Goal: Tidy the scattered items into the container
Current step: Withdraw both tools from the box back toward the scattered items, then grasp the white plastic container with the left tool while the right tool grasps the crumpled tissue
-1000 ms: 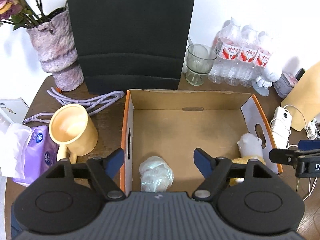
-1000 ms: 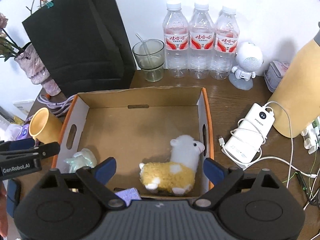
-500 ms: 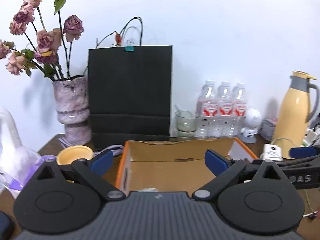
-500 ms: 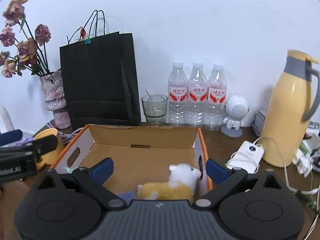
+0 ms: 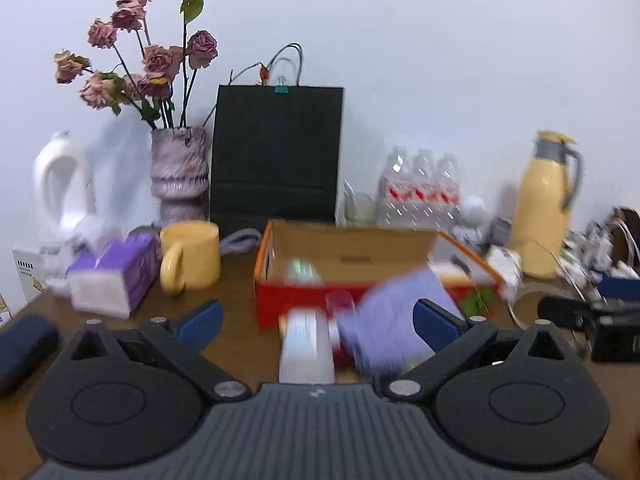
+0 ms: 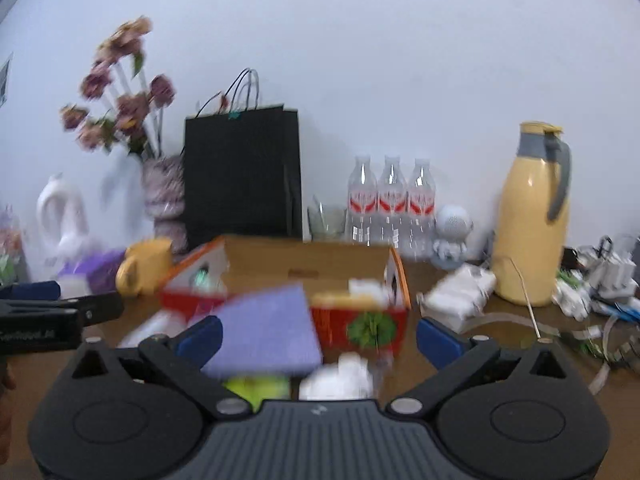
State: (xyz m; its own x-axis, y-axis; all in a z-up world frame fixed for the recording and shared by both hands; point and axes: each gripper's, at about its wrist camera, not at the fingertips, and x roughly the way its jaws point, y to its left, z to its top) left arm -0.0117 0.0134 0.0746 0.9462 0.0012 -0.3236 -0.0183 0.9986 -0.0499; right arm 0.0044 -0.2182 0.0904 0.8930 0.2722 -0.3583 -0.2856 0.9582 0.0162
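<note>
The cardboard box (image 5: 352, 254) with a red front stands mid-table, also in the right wrist view (image 6: 304, 264). It holds a pale green bundle (image 5: 303, 269) and a yellow-and-white plush (image 6: 360, 294). In front of it lie a purple flat pack (image 5: 390, 320), a white tube (image 5: 306, 350), a yellow-green item (image 6: 256, 386) and a white crumpled item (image 6: 340, 376), all blurred. My left gripper (image 5: 318, 320) is open and empty, short of these items. My right gripper (image 6: 319, 338) is open, its jaws opening wider; the purple pack (image 6: 268, 328) lies beyond them, untouched.
A yellow mug (image 5: 192, 256) and a purple tissue pack (image 5: 116, 276) sit left of the box. A vase (image 5: 180, 176), a black bag (image 5: 276, 160), water bottles (image 6: 390, 200) and a yellow jug (image 6: 532, 220) line the wall. A white power bank (image 6: 460, 292) and cables lie at the right.
Both grippers drew back from over the box and tilted up towards level. The box now shows its red front, and the loose items before it came into view. Both jaws widened.
</note>
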